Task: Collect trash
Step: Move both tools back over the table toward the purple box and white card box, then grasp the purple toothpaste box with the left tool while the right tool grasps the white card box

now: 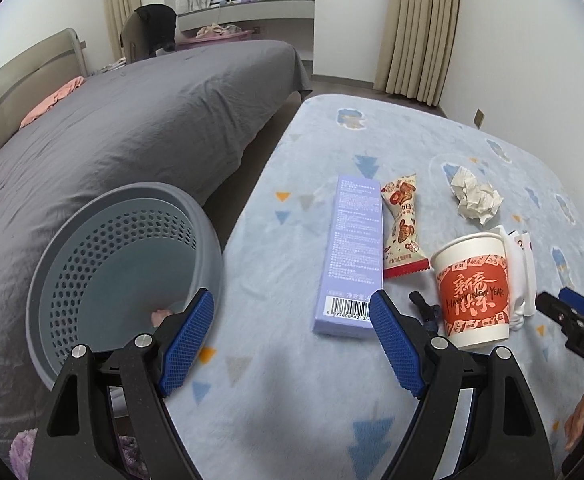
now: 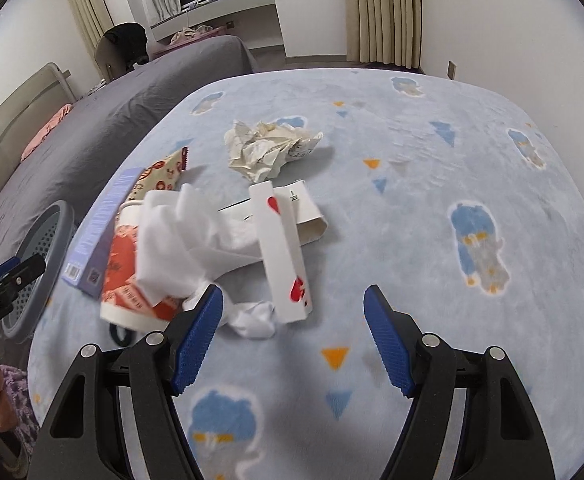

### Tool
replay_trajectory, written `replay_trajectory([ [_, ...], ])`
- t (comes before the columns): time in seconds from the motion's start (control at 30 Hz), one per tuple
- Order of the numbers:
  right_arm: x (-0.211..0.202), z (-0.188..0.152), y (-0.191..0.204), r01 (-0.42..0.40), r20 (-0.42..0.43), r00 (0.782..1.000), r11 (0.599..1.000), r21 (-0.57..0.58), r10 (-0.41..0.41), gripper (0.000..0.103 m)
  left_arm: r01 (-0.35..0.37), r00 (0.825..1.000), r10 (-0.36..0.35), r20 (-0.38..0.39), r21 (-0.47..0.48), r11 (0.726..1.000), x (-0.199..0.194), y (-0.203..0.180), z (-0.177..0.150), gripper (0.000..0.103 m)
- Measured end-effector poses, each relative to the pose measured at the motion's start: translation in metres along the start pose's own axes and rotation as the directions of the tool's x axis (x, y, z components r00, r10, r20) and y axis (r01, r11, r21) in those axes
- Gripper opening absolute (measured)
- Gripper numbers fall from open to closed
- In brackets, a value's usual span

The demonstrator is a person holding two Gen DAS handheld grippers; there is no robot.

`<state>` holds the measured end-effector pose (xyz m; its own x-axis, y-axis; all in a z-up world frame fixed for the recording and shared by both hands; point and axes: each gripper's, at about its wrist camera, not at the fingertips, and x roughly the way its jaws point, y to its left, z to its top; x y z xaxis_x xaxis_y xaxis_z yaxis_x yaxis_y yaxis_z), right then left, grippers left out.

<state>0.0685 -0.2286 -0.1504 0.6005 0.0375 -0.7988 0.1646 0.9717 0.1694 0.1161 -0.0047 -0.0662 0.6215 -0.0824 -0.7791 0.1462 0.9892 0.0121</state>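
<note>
- Nearest us, lower centre of the left wrist view, our left gripper (image 1: 292,340) stands wide apart, its ribbed blue pads gripping nothing over the fleecy pale-blue blanket (image 1: 292,420).
- In the right wrist view our right gripper (image 2: 294,340) is likewise spread wide and empty-handed, low in the frame.
- Just beyond its left pad we see soft white tissue (image 2: 171,236) heaped against a paper cup (image 1: 472,288) printed red.
- Right of the tissue lies a slim white carton (image 2: 281,252) with red hearts.
- At centre of the left wrist view a long lilac box (image 1: 352,256) lies flat, a crimped snack wrapper (image 1: 402,224) beside it.
- At lower left, a grey perforated plastic basket (image 1: 71,272) sits beside the blanket, tilted toward us.
- Farther off, upper right of centre, rests crumpled cream paper (image 1: 474,196).
- Beyond, at upper left, a grey-sheeted bed (image 1: 131,120).
</note>
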Motion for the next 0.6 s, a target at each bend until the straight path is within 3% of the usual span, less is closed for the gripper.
replay_trajectory([
  [0.33, 0.03, 0.01, 0.0, 0.037, -0.021, 0.999, 0.999, -0.038, -0.037, 0.069, -0.009, 1.0, 0.009, -0.026, 0.002, 1.0, 0.015, -0.002, 0.001, 0.079],
  [0.4, 0.033, 0.01, 0.001, 0.035, -0.022, 0.999, 0.998, -0.042, -0.036, 0.065, -0.009, 1.0, 0.009, -0.03, 0.002, 1.0, 0.017, -0.002, 0.001, 0.079],
  [0.6, 0.035, 0.008, 0.006, 0.021, -0.033, 0.999, 0.998, -0.064, -0.023, 0.036, -0.007, 0.999, 0.007, -0.04, 0.01, 1.0, 0.019, -0.005, 0.0, 0.079],
])
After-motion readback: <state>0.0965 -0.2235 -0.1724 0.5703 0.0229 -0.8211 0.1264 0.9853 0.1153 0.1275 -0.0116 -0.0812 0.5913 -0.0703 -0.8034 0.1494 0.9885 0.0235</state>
